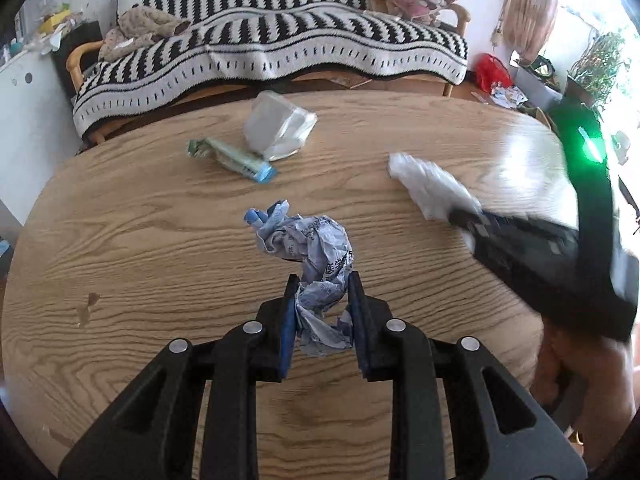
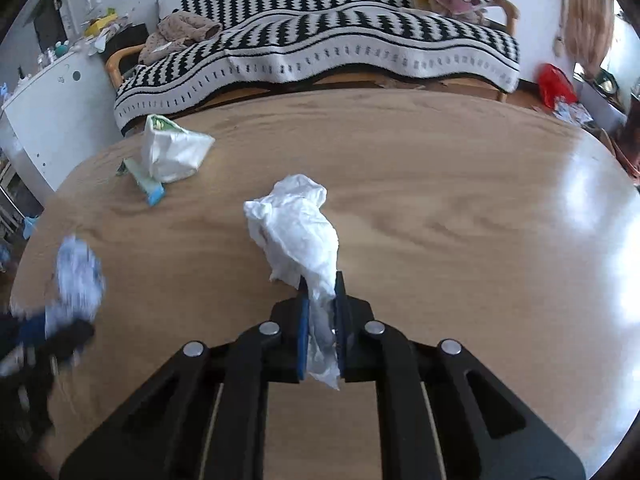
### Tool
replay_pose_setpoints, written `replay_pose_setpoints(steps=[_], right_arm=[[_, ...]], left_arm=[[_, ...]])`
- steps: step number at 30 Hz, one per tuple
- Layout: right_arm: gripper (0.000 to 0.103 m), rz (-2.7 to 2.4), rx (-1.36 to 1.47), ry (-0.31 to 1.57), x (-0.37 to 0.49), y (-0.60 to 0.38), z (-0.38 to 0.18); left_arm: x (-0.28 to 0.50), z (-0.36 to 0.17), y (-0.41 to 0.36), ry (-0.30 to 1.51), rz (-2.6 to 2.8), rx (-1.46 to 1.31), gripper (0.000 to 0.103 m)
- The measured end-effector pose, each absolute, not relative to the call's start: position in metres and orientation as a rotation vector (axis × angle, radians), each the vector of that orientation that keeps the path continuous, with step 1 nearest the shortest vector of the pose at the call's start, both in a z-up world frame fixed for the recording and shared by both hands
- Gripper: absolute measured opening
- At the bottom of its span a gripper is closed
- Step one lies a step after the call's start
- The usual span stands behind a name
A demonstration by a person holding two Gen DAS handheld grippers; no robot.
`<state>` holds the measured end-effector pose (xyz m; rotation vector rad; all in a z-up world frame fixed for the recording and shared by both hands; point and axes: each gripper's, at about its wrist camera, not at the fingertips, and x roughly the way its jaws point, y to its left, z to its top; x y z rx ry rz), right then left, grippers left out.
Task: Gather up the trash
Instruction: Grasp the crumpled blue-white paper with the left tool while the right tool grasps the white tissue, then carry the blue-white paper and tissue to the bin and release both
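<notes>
My left gripper (image 1: 323, 286) is shut on a crumpled blue-and-white printed paper (image 1: 310, 248) over the wooden table (image 1: 160, 240). My right gripper (image 2: 322, 286) is shut on a crumpled white tissue (image 2: 298, 228). In the left wrist view the right gripper (image 1: 472, 220) comes in blurred from the right with the tissue (image 1: 424, 184). In the right wrist view the left gripper (image 2: 60, 332) and its paper (image 2: 78, 276) are blurred at the left. A clear plastic bag (image 1: 280, 124) and a green-and-blue wrapper (image 1: 236, 158) lie at the table's far side; they also show as the bag (image 2: 172, 152) and the wrapper (image 2: 148, 184).
A sofa with a black-and-white striped blanket (image 1: 272, 44) stands behind the table. A white cabinet (image 2: 52, 112) is at the left. A red bag (image 1: 492, 72) and clutter lie on the floor at the right.
</notes>
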<state>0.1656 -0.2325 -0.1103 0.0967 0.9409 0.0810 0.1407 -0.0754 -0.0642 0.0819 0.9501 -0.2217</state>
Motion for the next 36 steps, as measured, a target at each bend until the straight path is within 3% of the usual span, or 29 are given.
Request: replay_pose_setpoints(steps=[15,28,36], right_arm=[[0.011,-0.343,0.224,0.812,-0.107,-0.467,-0.037],[0.011,-0.792,0.575,0.831,-0.358,-0.644,-0.074],[0.011,-0.834,0.716,0.914,-0.406,-0.674,-0.106]], left_arm=[[0.059,-0.028,-0.247,0.847,-0.575,0.144,0.024],[-0.103,-0.07,-0.436,0.851,-1.021,0.372,0.024],[-0.18,-0.107,-0.498,0.874,-1.194,0.506,0.024]])
